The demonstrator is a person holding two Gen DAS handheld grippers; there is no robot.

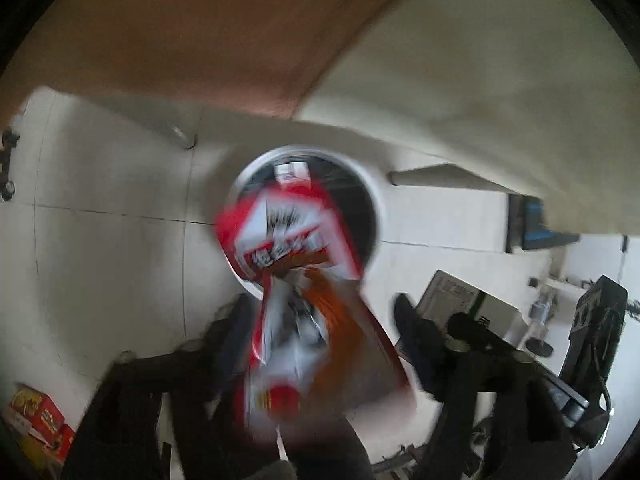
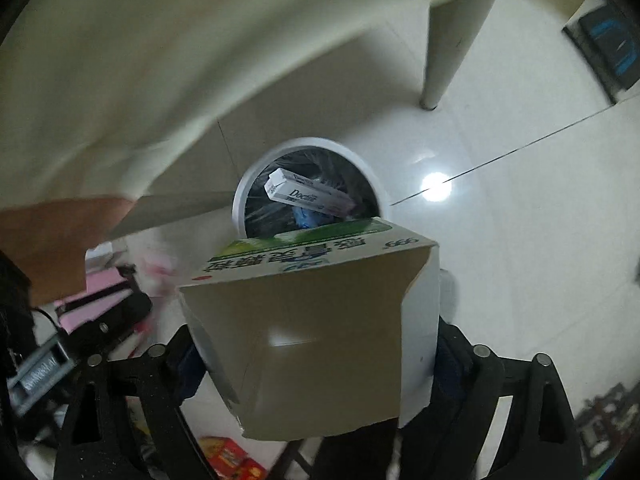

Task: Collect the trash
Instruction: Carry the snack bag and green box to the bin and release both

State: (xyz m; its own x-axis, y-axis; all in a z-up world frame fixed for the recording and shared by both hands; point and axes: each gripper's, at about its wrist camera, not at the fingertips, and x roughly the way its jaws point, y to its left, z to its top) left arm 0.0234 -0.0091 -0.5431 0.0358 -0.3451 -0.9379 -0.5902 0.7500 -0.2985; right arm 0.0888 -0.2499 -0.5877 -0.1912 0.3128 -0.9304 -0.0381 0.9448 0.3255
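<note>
Both grippers hang over the bin, each with trash between its fingers.

The left gripper (image 1: 316, 344) has its fingers spread wide around a blurred red-and-white wrapper (image 1: 296, 280), which hangs over the bin (image 1: 380, 200) at 12 o'clock; whether they touch it I cannot tell. The right gripper (image 2: 316, 344) is clamped on an opened carton (image 2: 312, 320), with the bin (image 2: 240, 200) just beyond at 12 o'clock. A white box (image 2: 308, 196) lies inside on the black liner.
</note>
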